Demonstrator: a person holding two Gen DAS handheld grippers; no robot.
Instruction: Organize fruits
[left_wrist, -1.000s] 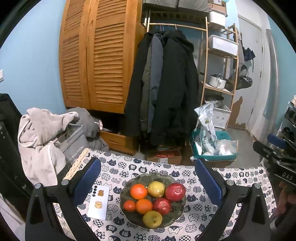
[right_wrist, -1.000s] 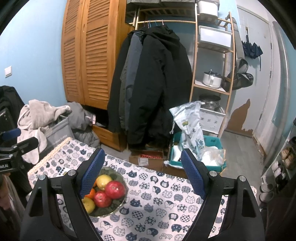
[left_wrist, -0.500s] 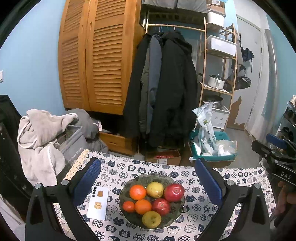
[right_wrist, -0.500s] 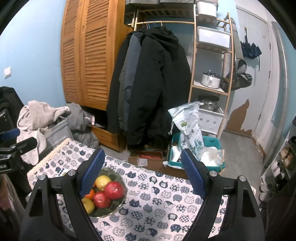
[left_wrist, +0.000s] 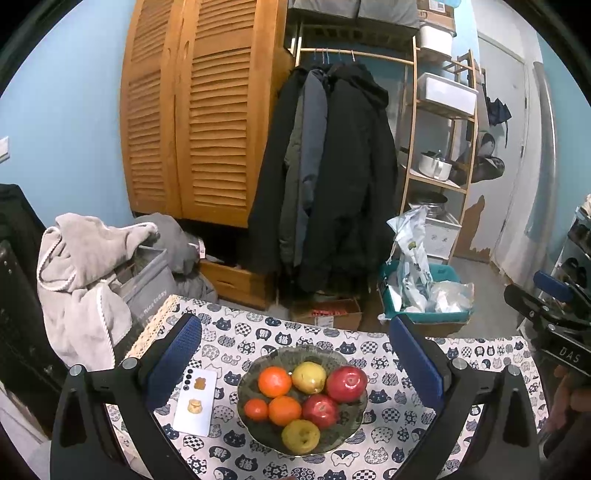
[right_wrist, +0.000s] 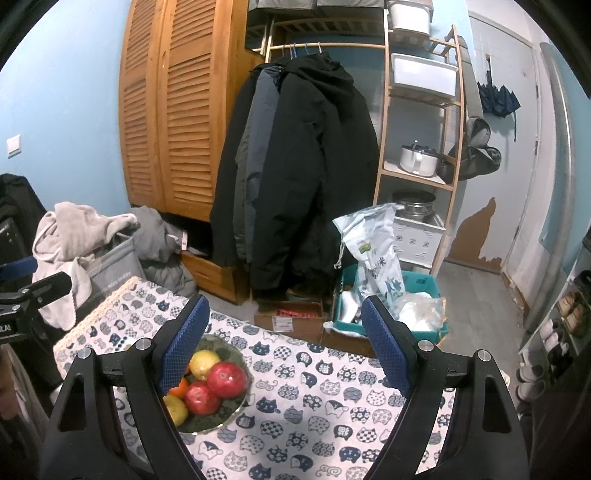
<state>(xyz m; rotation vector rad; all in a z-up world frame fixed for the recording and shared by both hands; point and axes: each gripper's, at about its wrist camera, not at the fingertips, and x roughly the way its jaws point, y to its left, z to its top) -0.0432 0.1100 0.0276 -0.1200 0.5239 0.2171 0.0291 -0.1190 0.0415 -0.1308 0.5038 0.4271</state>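
1. While both tools hang over it, the table (left_wrist: 480, 354), under a cloth printed with cat faces, takes up the near part of each view; its far edge and left edge show, and the right half of the cloth lies bare.
2. Spread wide and gripping nothing, the left gripper (left_wrist: 295, 354) frames the bowl from above.
3. Likewise wide apart and empty, the right gripper (right_wrist: 284, 332) hangs over the bare cloth to the right of the bowl; in the left view its body at the far right carries the letters "DAS".
4. At the table's middle-left sits the round bowl (left_wrist: 258, 424), with free cloth all around its rim.
5. Just left of the bowl, apart from it, lies a white phone (left_wrist: 195, 402), long axis running near to far.
6. Heaped in the bowl, the fruits (left_wrist: 306, 402) touch one another: two red apples, two yellow ones, three orange ones.
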